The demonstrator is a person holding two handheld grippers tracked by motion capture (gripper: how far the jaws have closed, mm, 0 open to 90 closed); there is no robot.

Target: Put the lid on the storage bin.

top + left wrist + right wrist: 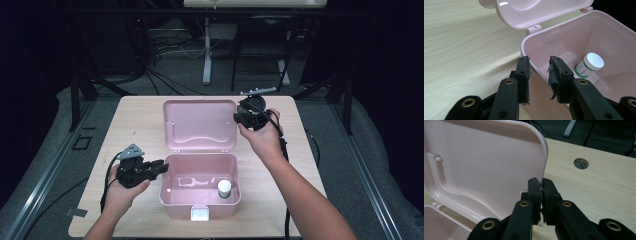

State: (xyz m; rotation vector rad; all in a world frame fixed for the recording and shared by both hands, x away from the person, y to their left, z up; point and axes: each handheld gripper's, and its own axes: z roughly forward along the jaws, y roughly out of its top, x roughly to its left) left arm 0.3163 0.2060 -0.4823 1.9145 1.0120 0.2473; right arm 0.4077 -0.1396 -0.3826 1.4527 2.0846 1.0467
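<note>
I had the light wooden table point(140, 115) under the high camera, and on it the pink plastic box point(200, 197) stood with its hinged lid point(200, 125) thrown fully back. My right gripper point(240, 118) sat at the lid's right edge; in the right gripper view its jaws were pinched onto that rim point(545, 157), pads nearly meeting. My left gripper point(161, 166) was at the box's left wall, the jaws straddling that wall point(537, 75) in the left gripper view, one outside and one inside, partly open with gaps showing beside both pads, so I saw no grip there. A small white-capped bottle point(589, 65) with a green-printed label stood upright in the box's front right corner point(224, 188).
</note>
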